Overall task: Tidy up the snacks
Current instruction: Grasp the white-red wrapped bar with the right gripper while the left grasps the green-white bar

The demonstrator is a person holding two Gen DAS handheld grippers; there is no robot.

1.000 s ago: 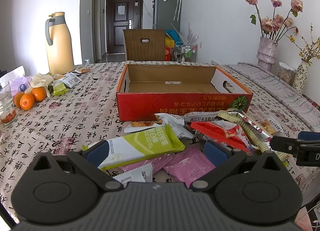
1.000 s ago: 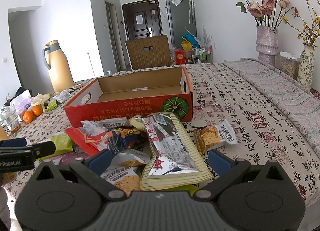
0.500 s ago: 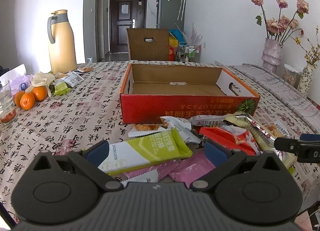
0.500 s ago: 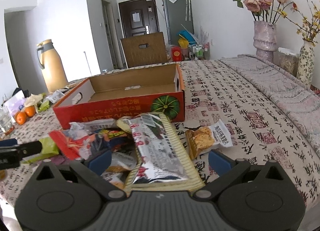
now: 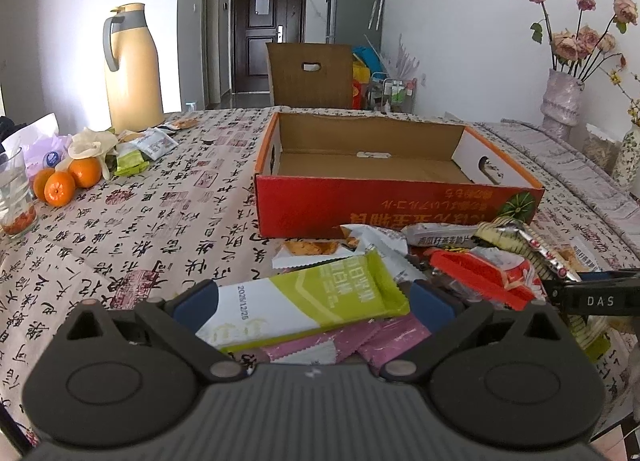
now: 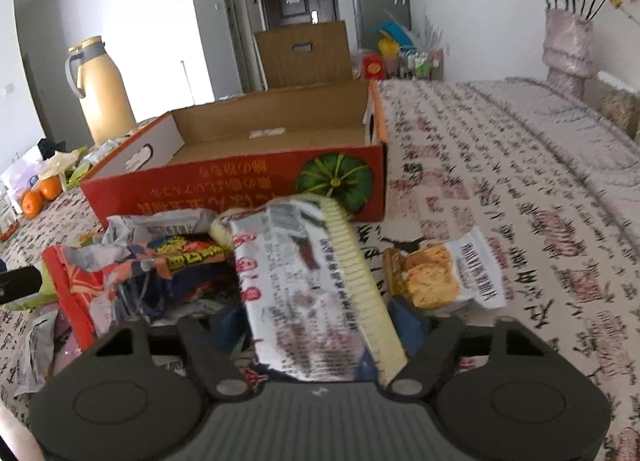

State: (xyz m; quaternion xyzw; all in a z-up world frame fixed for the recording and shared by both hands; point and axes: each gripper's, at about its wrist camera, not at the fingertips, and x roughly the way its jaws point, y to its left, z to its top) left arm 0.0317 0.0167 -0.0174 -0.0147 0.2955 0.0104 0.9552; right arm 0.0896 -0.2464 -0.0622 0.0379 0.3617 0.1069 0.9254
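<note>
While the right hand-held gripper (image 6: 316, 325) is closing its jaws around the silver-and-yellow snack bag (image 6: 308, 281), the pads do not yet clearly press it, so I read it as not gripped. Bag lies lengthwise between the jaws, pointing ahead toward the red cardboard box (image 6: 240, 189), atop the snack pile. Judged light, crinkly, slick foil, contents probably crushable; best pinched across the near end or along the ribbed yellow seam, gently. It may slide or sag from a mid-body pinch.

Left hand-held gripper (image 5: 312, 301) stands released, jaws wide, with the green-and-white snack bar (image 5: 312, 297) lying between them, untouched as far as I can tell. Bar looks flat, stiff-ish, light; take it across the short width. Pink sachets (image 5: 360, 345) sit under it, likely to drag along.

Box is just ahead of both grippers, open-topped, with nothing seen inside, near wall low but needs a lift over the rim. Cracker packet (image 6: 444, 273) just right of the right jaw; red wrapper (image 6: 80, 281) to its left. Right gripper's finger shows close on the right of the left one, so crossing paths risks a bump. Table (image 5: 140, 229) is open to the left.
</note>
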